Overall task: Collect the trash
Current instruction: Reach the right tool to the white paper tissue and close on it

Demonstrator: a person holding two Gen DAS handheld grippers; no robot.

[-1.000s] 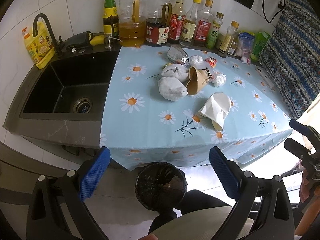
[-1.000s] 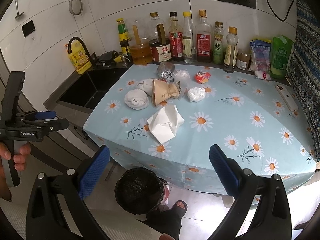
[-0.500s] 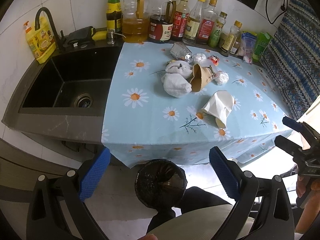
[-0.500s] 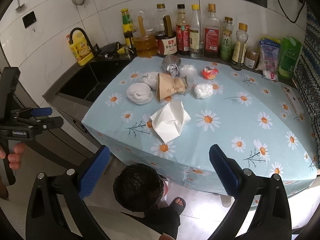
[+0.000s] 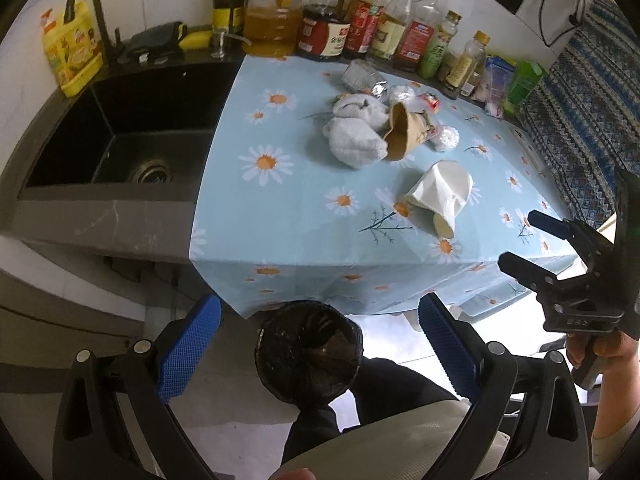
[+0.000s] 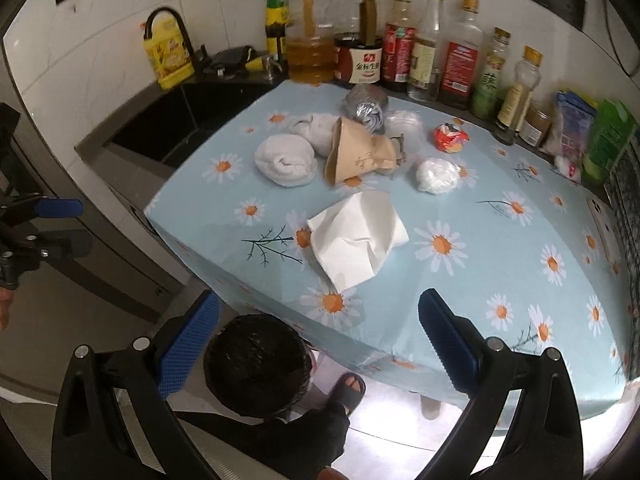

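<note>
Drain (image 5: 151, 171) only in left view; phone (image 6: 605, 227) only in right.

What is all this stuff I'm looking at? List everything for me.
Flattened white paper bag: one, near table edge.
Brown paper cup: one, on its side, mid-table.
Rolled white cloths: two, left of cup.
Crumpled foil wrapper: one, silver, behind cup.
Red wrapper: one, right of foil.
White plastic wad: one.
Bottles: about ten, along wall.
Black sink: left.
Black-lined bin: floor.
Left gripper, right gripper: blue fingers, open.
</note>
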